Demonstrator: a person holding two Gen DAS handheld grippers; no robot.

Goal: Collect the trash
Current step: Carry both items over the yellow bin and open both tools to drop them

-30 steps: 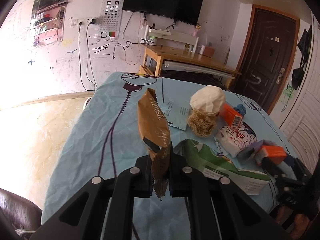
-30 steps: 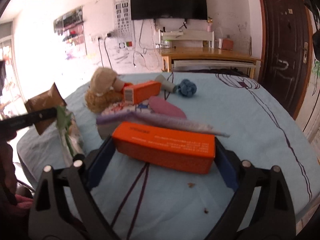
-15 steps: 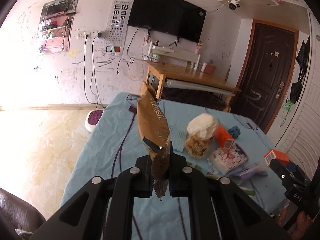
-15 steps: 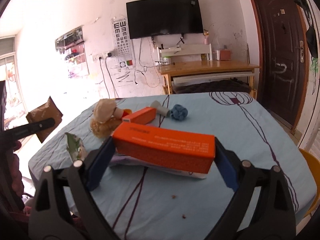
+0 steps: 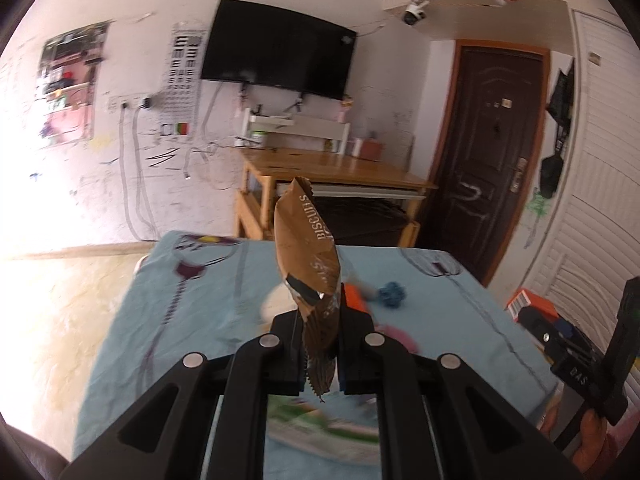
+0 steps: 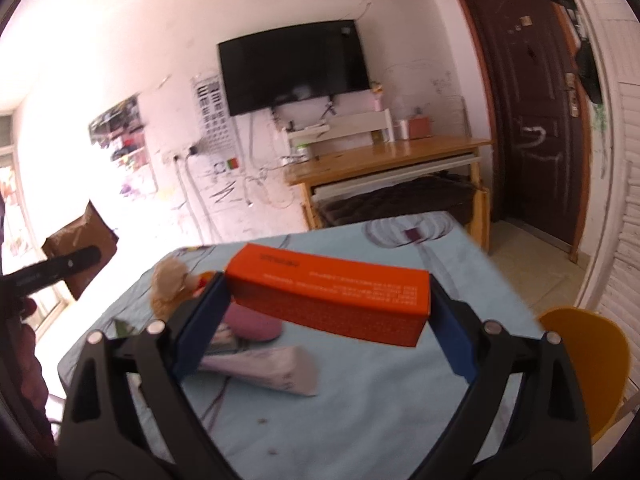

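Observation:
My left gripper [image 5: 318, 344] is shut on a brown biscuit wrapper [image 5: 310, 256] that stands upright above the blue-clothed table [image 5: 200, 292]. My right gripper [image 6: 328, 312] is shut on a long orange box [image 6: 332, 300], held endwise between the blue pads, well above the table [image 6: 400, 392]. The wrapper [image 6: 80, 248] and left gripper show at the left of the right wrist view. The orange box [image 5: 528, 304] and right gripper show at the right edge of the left wrist view.
On the table lie a pale purple packet [image 6: 264, 364], a pink item [image 6: 252, 320], a beige fluffy lump [image 6: 168, 284], a blue ball [image 5: 390, 292], a green-printed bag [image 5: 320, 428]. A yellow chair [image 6: 584, 364] stands right of the table. A wooden desk [image 5: 340, 172] stands behind.
Both grippers have risen and drawn back from the table with their loads still held; the table items look smaller and lower, and the views are blurred by motion.

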